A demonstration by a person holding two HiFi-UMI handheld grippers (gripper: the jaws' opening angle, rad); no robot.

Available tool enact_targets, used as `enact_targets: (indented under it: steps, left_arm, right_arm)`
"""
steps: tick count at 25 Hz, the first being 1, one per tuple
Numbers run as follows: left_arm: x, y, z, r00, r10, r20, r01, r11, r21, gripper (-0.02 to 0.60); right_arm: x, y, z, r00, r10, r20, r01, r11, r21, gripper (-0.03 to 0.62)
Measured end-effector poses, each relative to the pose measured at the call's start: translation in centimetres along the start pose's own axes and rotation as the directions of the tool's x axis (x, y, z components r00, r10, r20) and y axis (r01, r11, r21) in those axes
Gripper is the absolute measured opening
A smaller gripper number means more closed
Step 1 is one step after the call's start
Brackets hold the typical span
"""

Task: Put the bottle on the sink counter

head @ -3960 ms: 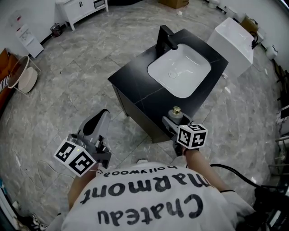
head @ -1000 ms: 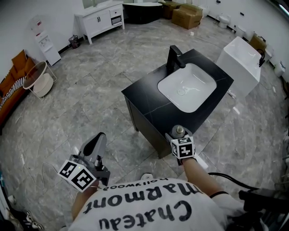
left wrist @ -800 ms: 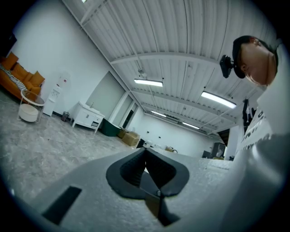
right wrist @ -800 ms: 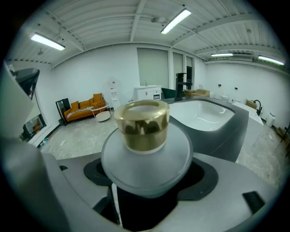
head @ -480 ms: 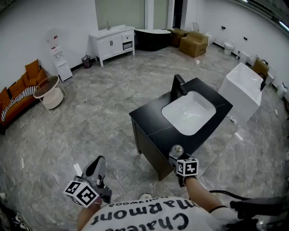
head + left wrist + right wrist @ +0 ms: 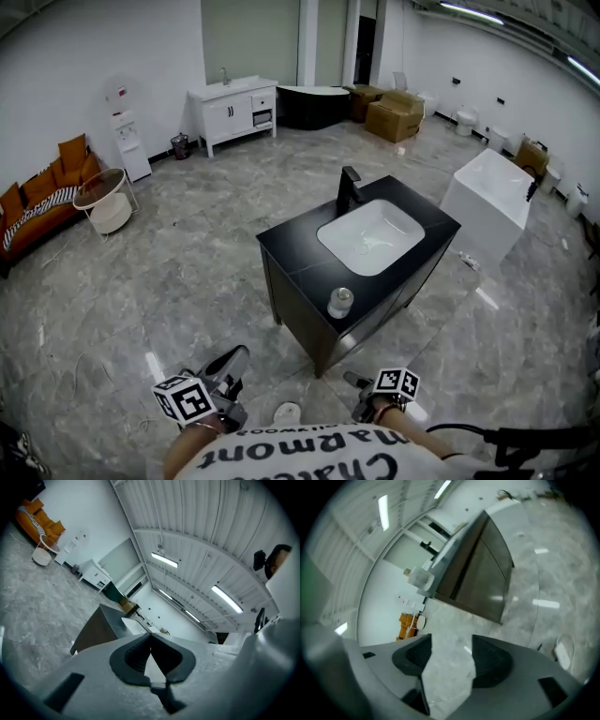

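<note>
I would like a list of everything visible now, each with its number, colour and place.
bottle: one, pale, upright at the counter's near edge
sink counter: one, black, middle of the room
basin: one, white, set into the counter
faucet: one, black, behind the basin
vanity cabinet: one, white, far wall
cardboard boxes: a few, brown, far right
sofa: one, orange, left wall
left gripper: one, grey, jaws together, empty
right gripper: one, grey, jaws apart and closing, nothing between them
</note>
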State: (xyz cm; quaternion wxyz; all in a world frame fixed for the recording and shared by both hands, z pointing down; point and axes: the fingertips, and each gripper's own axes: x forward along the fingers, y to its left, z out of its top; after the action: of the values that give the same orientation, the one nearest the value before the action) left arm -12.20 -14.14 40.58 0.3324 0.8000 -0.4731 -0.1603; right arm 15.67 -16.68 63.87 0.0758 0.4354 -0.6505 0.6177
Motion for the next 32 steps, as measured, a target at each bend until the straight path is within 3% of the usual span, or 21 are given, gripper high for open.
enact_targets:
  steps: [2,4,7,10,12,14,18,21,23,30,32]
  left_arm:
    - [-0.8,-2.5,-1.9,0.999,-0.029,-0.016,0.029,0.999,0.039,0.015]
    - [-2.2,-4.7,-3.5,0.999,-0.039,-0.01,0.039,0.996,0.079,0.015]
    - [-4.8,-7.5,-6.1,0.999,-0.045,0.022,0.043,0.995,0.091,0.015]
    - [-7.4,-9.9,-8.0,0.998,-0.03,0.061,0.023,0.993,0.112,0.015]
    - [-8.9,-11.5,-9.0,0.997,-0.017,0.082,0.007,0.992,0.123,0.015]
    - [-10.4,-12.8,-9.7,0.995,0.0,0.095,-0.012,0.991,0.132,0.015]
    - [-12.6,-15.4,-10.0,0.993,-0.005,0.12,-0.018,0.982,0.19,0.015]
    - [-13.9,-16.9,-9.9,0.992,-0.01,0.127,-0.017,0.978,0.207,0.015]
    - [-14.6,-17.3,-9.9,0.991,-0.016,0.132,-0.012,0.978,0.209,0.015]
    - [-16.7,-17.9,-9.8,0.99,-0.019,0.143,-0.013,0.975,0.221,0.015]
    - [-17.4,-18.1,-9.3,0.989,-0.021,0.149,-0.014,0.973,0.229,0.015]
  right_arm:
    - [-2.4,-1.1,-2.4,0.998,0.052,-0.018,-0.049,0.989,0.14,0.055]
    - [-4.9,-0.6,-3.8,0.988,0.156,-0.006,-0.153,0.974,0.168,0.052]
    - [-9.2,1.6,-4.8,0.949,0.314,0.024,-0.314,0.94,0.136,0.052]
    - [-14.7,5.7,-3.9,0.907,0.413,0.089,-0.406,0.91,-0.08,0.044]
    - [-18.7,8.0,-3.3,0.902,0.406,0.146,-0.35,0.887,-0.302,0.04]
    - [-22.4,9.8,-3.1,0.899,0.385,0.209,-0.244,0.837,-0.49,0.038]
    - [-28.3,12.7,-3.1,0.858,0.389,0.335,-0.061,0.726,-0.685,0.031]
    - [-31.1,14.3,-3.6,0.831,0.403,0.384,0.023,0.664,-0.747,0.031]
    - [-32.1,14.9,-4.0,0.821,0.407,0.401,0.054,0.643,-0.764,0.028]
    - [-32.3,14.8,-6.1,0.829,0.378,0.411,0.115,0.605,-0.788,0.026]
    - [-32.2,14.7,-6.7,0.835,0.369,0.408,0.113,0.61,-0.784,0.026]
